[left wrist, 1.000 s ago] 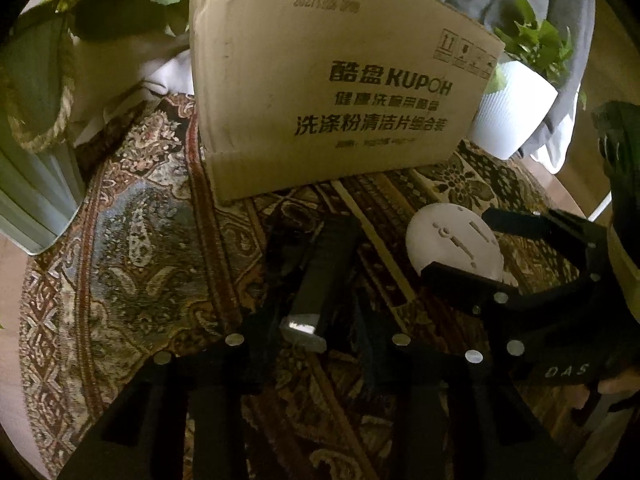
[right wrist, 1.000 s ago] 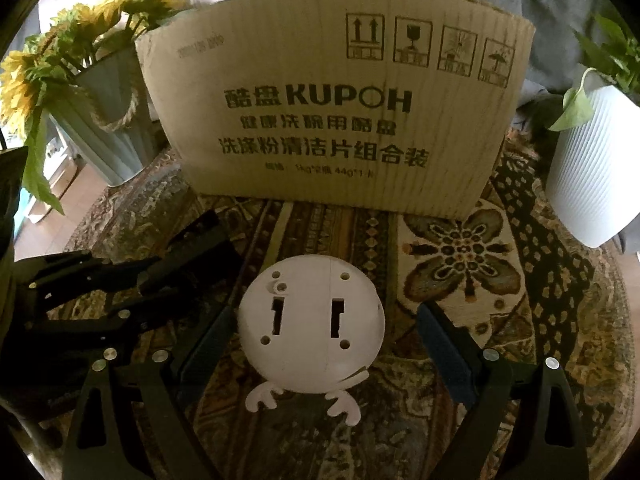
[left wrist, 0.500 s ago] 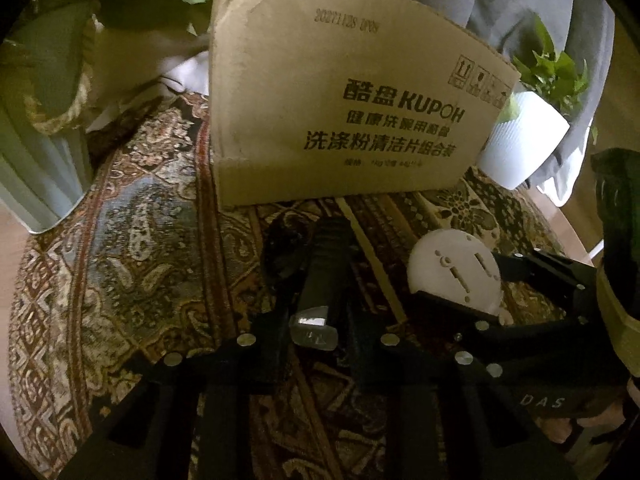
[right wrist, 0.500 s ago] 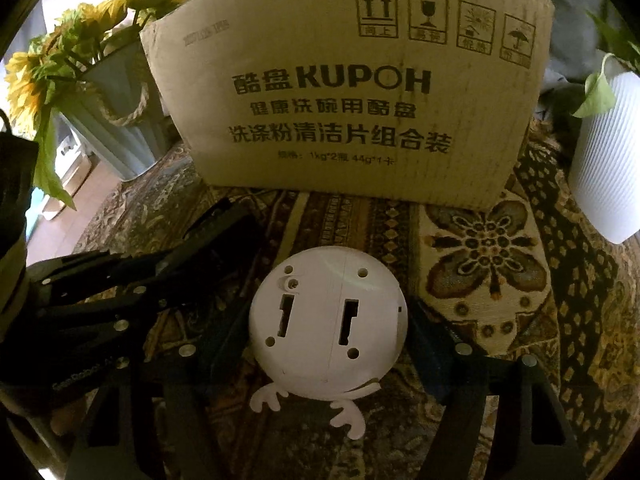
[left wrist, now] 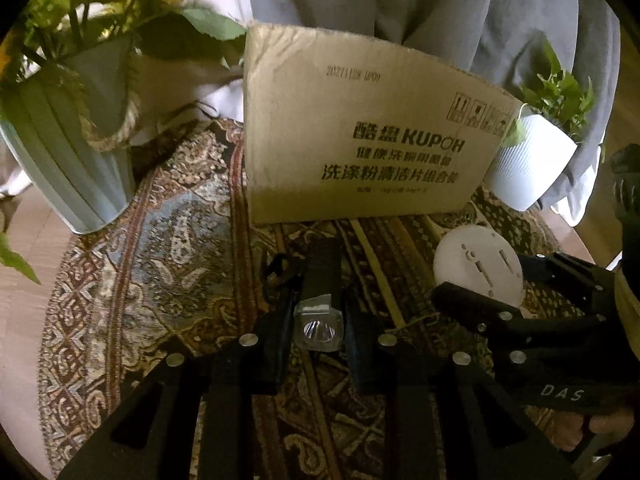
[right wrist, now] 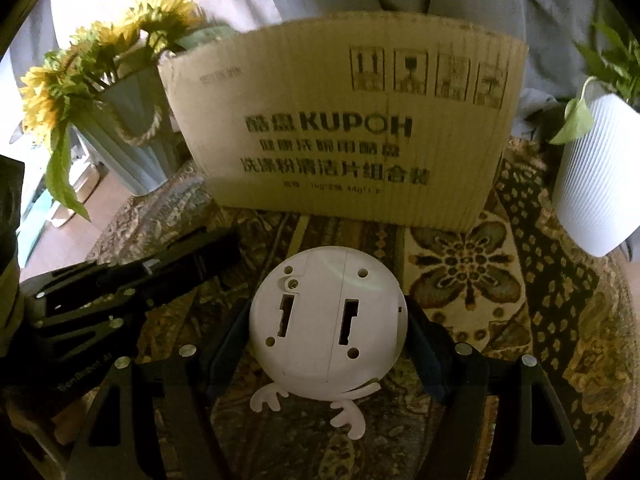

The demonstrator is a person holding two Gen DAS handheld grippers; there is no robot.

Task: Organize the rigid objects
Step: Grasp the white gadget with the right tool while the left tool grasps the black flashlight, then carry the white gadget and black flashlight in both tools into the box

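Black and slim, the torch (left wrist: 320, 280) sits clamped in the left gripper (left wrist: 316, 344), its long axis running straight out along the fingers: lens end back toward the gripper's camera, tail toward the box (left wrist: 360, 136). The right gripper (right wrist: 328, 344) is closed on the white round gadget (right wrist: 328, 320), which is held on edge, flat slotted back facing the camera, two little feet at the bottom. Both things look raised a little above the patterned cloth on the desk (right wrist: 560, 320), just short of the box, though how high is hard to tell. By my reckoning the pick-up is done for both; carrying them over the cardboard rim and dropping them inside is what remains. The box's inside is hidden, so whatever is already stowed can't be told.
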